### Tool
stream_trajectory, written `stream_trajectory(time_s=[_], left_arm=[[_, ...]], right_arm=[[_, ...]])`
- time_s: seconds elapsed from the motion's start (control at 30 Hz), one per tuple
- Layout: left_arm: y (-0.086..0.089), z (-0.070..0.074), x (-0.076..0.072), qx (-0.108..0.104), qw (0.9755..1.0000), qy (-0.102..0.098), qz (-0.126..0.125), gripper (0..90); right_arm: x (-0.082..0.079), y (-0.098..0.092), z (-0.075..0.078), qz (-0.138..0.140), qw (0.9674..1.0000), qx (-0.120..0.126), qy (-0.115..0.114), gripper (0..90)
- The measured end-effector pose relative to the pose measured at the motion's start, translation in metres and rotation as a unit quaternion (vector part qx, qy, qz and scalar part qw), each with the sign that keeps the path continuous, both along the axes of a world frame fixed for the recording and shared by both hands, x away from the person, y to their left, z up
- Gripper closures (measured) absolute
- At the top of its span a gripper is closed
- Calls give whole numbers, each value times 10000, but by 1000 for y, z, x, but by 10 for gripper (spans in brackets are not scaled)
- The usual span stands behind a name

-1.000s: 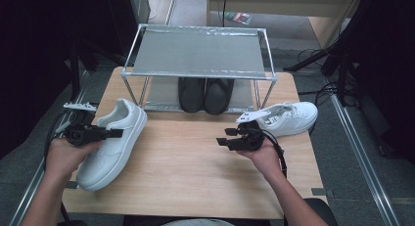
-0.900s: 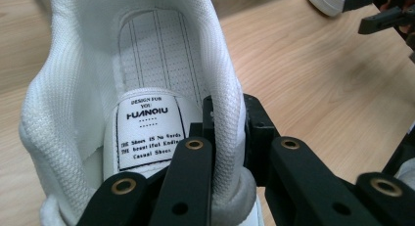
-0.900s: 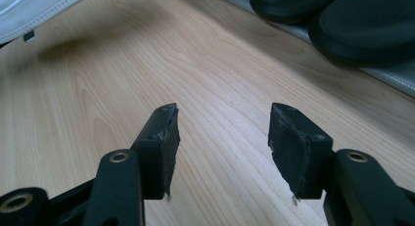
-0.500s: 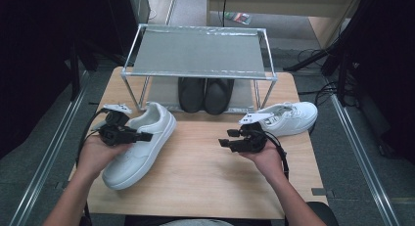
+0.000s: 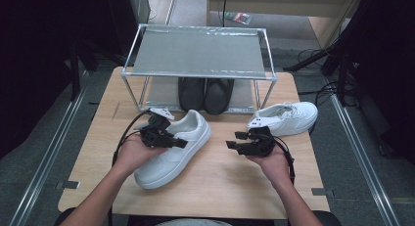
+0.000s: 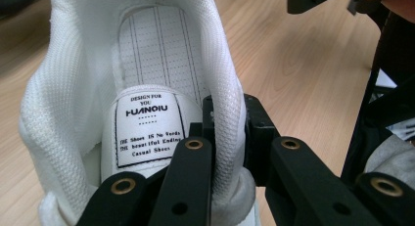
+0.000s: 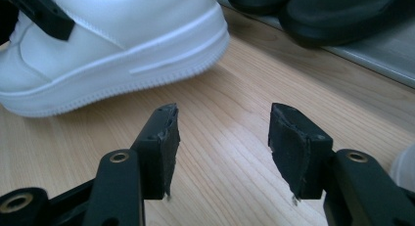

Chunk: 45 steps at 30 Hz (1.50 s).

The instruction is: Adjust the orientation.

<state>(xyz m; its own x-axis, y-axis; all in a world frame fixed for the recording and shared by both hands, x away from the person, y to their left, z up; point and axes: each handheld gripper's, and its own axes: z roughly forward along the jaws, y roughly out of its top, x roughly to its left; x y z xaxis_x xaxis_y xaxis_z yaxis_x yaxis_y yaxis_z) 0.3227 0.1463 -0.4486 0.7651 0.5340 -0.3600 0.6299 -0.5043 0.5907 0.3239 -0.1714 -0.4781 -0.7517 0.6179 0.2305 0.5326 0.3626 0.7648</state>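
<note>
Wooden tabletop (image 5: pixel 98 152) with a metal shoe rack (image 5: pixel 198 52) at its far edge: white sneaker (image 5: pixel 171 150) carried toward the rack.

White sneaker lies left of centre, toe toward the person, heel toward the rack; the left hand-held gripper (image 6: pixel 227 133) is clamped on its padded collar, one jaw inside by the tongue label, one outside. Upper is clean white, mesh lining, ribbed sole edge. Its mate (image 5: pixel 286 118) rests at the right, just beside the rack's foot; a black pair (image 5: pixel 205 94) occupies the lower shelf. The right hand-held gripper (image 7: pixel 222 147) hovers with jaws apart and nothing between them. Judgement: keep the collar pinch firm, hold the sole level, and clear the rack frame before setting down.
</note>
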Motion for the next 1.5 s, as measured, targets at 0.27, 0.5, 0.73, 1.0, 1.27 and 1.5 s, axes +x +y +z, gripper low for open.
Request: stream_trajectory(time_s=[0.27,0.5,0.73,1.0,1.27,1.5], left_arm=[[-39,-12,6,60,9994,-28,-349,835],[-57,-27,8,137,9988,24,-478,829],[-61,-32,6,194,9982,-148,-556,820],[-60,-29,2,189,9980,-176,-573,729],[-34,-14,-1,-78,9995,-247,-204,653],[-12,-7,-16,-149,9992,-363,-1,663]], right_arm=[[-8,-11,0,-218,9997,62,12,470],[-14,-17,-2,-331,9994,41,6,469],[-17,-19,-3,-363,9993,4,4,469],[-18,-18,-3,-318,9995,-1,-11,469],[-14,-13,-2,-220,9998,9,-17,469],[-9,-2,-2,-26,10000,-7,50,505]])
